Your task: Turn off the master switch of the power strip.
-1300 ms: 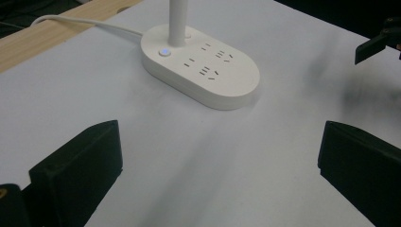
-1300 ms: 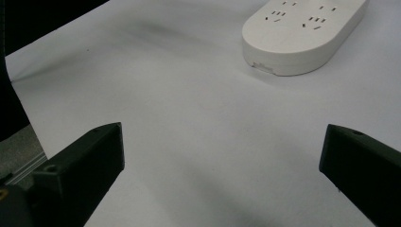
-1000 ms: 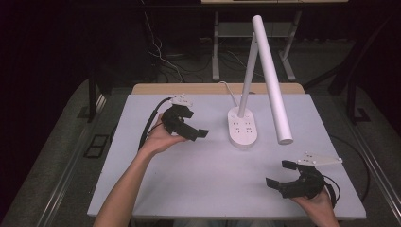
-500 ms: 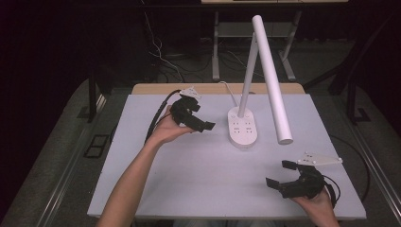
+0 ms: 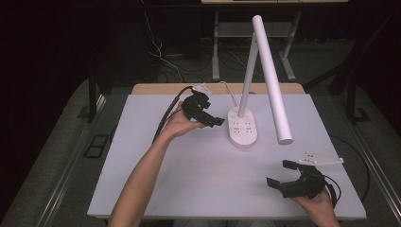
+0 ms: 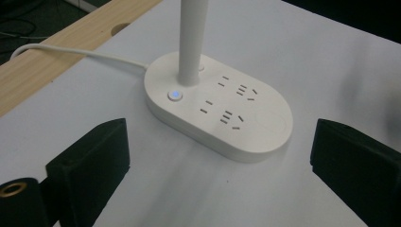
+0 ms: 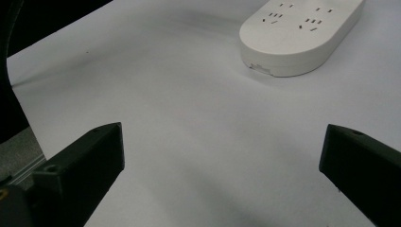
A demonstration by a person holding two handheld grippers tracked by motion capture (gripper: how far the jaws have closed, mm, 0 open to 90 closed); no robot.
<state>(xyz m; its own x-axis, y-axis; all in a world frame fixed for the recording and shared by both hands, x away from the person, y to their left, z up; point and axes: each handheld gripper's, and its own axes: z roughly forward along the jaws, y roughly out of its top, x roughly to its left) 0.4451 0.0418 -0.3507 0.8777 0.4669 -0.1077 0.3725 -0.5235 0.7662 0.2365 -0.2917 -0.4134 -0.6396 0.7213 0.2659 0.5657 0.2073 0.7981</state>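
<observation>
A white desk lamp stands at the middle back of the white table, with an oval base (image 5: pixel 243 131) that carries sockets. A slanted stem (image 5: pixel 248 75) rises from the base to a long tube head (image 5: pixel 273 80). My left gripper (image 5: pixel 211 113) is open just left of the base, jaws pointing at it. In the left gripper view the base (image 6: pixel 222 111) lies a little ahead of the wide-apart jaws, and a small button (image 6: pixel 175 95) beside the stem glows blue. My right gripper (image 5: pixel 280 173) is open low over the table's front right, with nothing between its jaws. It faces the base (image 7: pixel 298 30) from a distance.
The lamp's white cable (image 6: pixel 71 51) runs off the back over a wooden strip (image 5: pixel 156 89). The white tabletop (image 5: pixel 189 184) spreads wide in front of the lamp. Dark floor, cables and a metal stand (image 5: pixel 217 47) lie behind the table.
My left gripper has moved right and slightly back, closing in on the lamp base. The right gripper has stayed where it was.
</observation>
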